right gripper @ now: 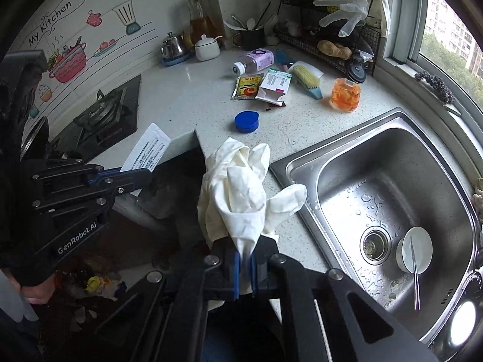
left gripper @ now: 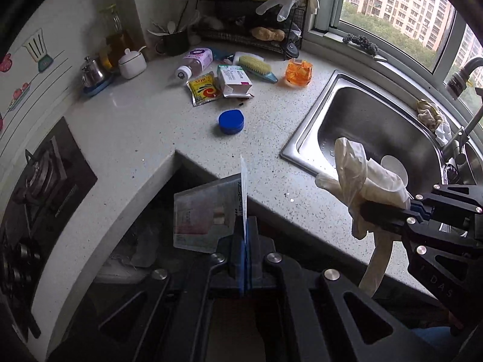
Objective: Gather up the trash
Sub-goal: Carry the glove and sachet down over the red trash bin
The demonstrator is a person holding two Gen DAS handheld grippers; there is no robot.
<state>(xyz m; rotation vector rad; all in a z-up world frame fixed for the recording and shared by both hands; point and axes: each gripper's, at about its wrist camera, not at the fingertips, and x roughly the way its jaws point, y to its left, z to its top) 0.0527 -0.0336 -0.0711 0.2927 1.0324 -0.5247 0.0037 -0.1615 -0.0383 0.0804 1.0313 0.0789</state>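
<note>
Both hand-held grippers tilt downward: left hand-held gripper (left gripper: 245,242) pinches packet (left gripper: 208,214), right hand-held gripper (right gripper: 245,267) glove (right gripper: 238,190).

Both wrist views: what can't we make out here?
- Bin: right view, dark, under counter, gripper in front; shape unclear.
- Packet print: left view, blurred.
- Glove cuff: right view, hidden between the fingers.
- Faucet: left view, cut off by edge.
- Box label: too small.

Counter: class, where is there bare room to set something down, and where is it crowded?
Bare counter lies between the stove and the blue lid, and also from the lid to the sink rim. It is crowded at the back, where the bottle, sachet, box, brush and orange jar cluster below the rack.
</note>
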